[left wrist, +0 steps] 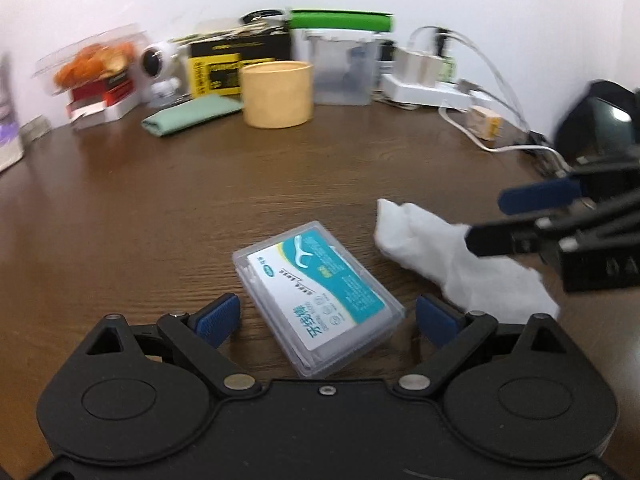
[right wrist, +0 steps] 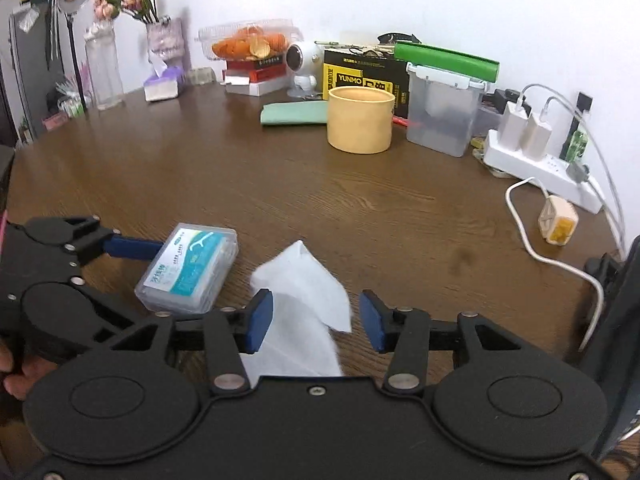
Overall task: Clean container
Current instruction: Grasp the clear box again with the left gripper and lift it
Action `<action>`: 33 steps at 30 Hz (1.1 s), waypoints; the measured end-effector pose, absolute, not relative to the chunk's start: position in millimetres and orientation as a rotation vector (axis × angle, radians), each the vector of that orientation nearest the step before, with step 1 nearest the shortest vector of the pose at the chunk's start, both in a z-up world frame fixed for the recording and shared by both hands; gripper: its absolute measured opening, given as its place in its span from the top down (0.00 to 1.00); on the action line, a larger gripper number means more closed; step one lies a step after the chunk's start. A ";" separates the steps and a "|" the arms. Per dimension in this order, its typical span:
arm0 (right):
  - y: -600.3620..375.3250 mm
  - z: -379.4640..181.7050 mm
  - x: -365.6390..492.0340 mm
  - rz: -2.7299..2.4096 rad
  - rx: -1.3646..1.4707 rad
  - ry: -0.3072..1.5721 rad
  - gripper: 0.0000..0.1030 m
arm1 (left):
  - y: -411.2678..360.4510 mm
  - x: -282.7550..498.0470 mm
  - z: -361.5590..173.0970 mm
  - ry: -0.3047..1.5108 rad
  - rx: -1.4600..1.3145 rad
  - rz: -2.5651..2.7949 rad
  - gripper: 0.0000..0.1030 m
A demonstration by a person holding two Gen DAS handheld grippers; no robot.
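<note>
Progress: we judge the task barely begun; no wiping contact shows, and both the box and the tissue lie loose on the worktop (right wrist: pixel 320 200).
Box: the small clear plastic box (left wrist: pixel 316 296) with the teal label lies flat on the near part of the worktop, lid side up.
Tissue: the white tissue (left wrist: pixel 452 260) lies crumpled just right of the box, apart from it.
Left gripper: the left gripper (left wrist: pixel 328 316) is low over the worktop with its fingers spread wide on either side of the box's near end; we cannot tell whether either pad touches it.
Right gripper: the right gripper (right wrist: pixel 316 322) points at the tissue, fingers spread, the tissue lying between them but not pinched.
Left to do: we still have to hold the box, pick up the tissue and wipe.
</note>
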State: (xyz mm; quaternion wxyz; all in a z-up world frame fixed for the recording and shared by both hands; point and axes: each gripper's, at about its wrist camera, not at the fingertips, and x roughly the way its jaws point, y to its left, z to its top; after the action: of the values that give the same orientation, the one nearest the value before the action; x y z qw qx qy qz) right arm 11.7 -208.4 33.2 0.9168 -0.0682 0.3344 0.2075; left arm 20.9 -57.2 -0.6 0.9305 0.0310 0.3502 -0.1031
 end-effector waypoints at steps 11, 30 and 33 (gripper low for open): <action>-212.6 29.0 -4.8 0.543 -0.254 0.635 0.50 | -18.7 4.3 7.2 0.686 0.120 -0.364 0.43; -201.8 15.8 27.9 0.665 -0.375 0.725 0.78 | 8.0 -3.6 0.3 0.654 0.167 -0.691 0.43; -197.4 14.7 21.8 0.628 -0.352 0.711 0.92 | 6.2 -5.2 -0.2 0.641 0.187 -0.683 0.43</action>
State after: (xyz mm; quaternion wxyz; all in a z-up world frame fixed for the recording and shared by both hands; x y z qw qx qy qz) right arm 21.8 -197.4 14.7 0.8748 -0.1684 0.3404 0.3008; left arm -5.2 6.2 -0.2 0.8880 0.0902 0.3085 -0.3288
